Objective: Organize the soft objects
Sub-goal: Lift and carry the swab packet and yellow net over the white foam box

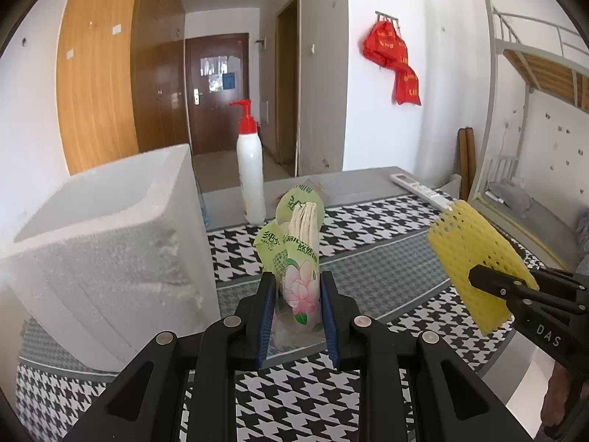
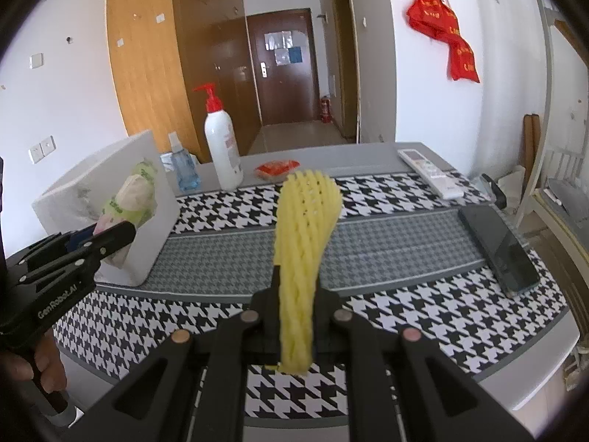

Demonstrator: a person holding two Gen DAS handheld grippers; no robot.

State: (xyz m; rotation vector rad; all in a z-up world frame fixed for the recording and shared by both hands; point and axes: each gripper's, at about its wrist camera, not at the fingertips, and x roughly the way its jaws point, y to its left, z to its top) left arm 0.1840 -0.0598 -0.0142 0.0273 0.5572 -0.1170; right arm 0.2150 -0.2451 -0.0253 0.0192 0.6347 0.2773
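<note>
My left gripper is shut on a green tissue pack with a pink flower print, held upright above the table. The same tissue pack shows in the right wrist view in front of the white foam box, with the left gripper on it. My right gripper is shut on a yellow foam net sleeve that stands up between its jaws. In the left wrist view the sleeve hangs at the right, pinched by the right gripper. The open foam box stands just left of the tissue pack.
A white pump bottle with a red top stands at the back. A small blue spray bottle, an orange packet, a white remote and a dark phone lie on the houndstooth cloth. A bunk bed stands right.
</note>
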